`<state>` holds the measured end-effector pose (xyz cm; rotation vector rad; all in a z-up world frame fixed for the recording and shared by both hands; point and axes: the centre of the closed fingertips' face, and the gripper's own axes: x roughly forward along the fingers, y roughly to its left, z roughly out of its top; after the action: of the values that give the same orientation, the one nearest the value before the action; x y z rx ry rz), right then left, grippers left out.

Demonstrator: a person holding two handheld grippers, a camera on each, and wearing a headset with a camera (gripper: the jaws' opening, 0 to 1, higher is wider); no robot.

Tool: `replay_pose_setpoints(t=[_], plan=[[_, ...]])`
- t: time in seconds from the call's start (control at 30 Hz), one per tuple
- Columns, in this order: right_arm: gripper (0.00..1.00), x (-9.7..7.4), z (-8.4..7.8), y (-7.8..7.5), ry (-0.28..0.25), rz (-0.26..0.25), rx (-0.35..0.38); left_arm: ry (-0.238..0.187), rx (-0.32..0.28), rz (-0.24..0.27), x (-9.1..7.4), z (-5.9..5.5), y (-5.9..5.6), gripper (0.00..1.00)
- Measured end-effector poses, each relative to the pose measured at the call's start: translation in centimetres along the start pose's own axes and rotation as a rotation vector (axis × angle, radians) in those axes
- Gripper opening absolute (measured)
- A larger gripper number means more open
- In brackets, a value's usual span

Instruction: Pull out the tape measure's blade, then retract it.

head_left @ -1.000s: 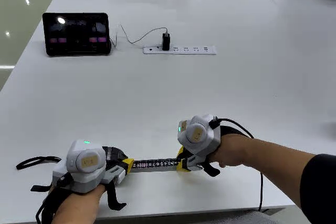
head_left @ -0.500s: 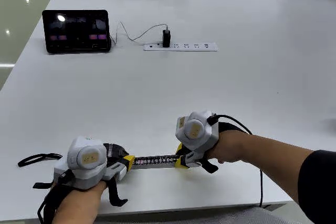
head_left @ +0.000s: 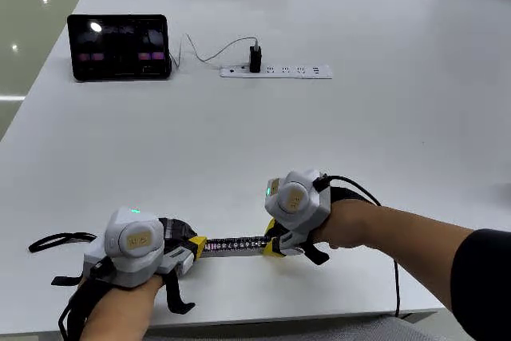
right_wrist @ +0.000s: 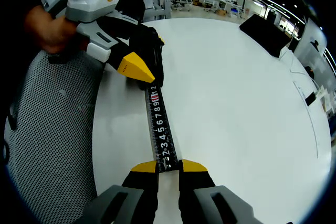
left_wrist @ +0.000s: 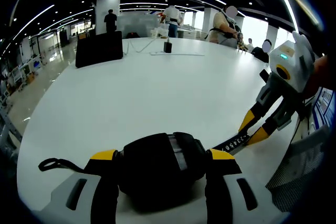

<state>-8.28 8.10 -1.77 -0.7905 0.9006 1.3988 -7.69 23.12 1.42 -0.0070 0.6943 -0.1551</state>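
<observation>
- Left tongs [left_wrist: 163, 157] clenched on the black rounded tape measure case [left_wrist: 157, 167], one yellow-tipped jaw on each side of it.
- The case sits low on the white surface [head_left: 343, 133], near the front edge, on the person's left.
- Right tongs [right_wrist: 169, 167] pinched on the free end of the dark numbered blade [right_wrist: 159, 121].
- The blade runs straight from the case to the right tongs, low along the surface. Cannot tell if it touches.
- In the head view both tongs face each other, with a short stretch of blade showing between them.
- Versus 1.0 s ago: the right tongs sit a bit closer to the left tongs, and the exposed blade is shorter.
- The left tongs and case are in roughly the same spot. The head view itself has shifted slightly.
- Black tablet [head_left: 120, 45] stands at the far left of the surface. White power strip [head_left: 279, 72] with a black plug [head_left: 255, 60] lies beside it. All are well apart from the tape measure.
</observation>
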Motion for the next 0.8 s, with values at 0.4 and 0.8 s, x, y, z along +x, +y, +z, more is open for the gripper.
replay_pose_setpoints(t=[0.4,0.8], plan=[[0.11,0.16,0.3,0.07,-0.008,-0.004,-0.007,0.0,0.0,0.0,0.06,0.03,0.0,0.62],[0.11,0.32,0.7,0.03,-0.011,-0.003,-0.002,0.001,0.0,0.001,0.02,0.02,0.01,0.62]])
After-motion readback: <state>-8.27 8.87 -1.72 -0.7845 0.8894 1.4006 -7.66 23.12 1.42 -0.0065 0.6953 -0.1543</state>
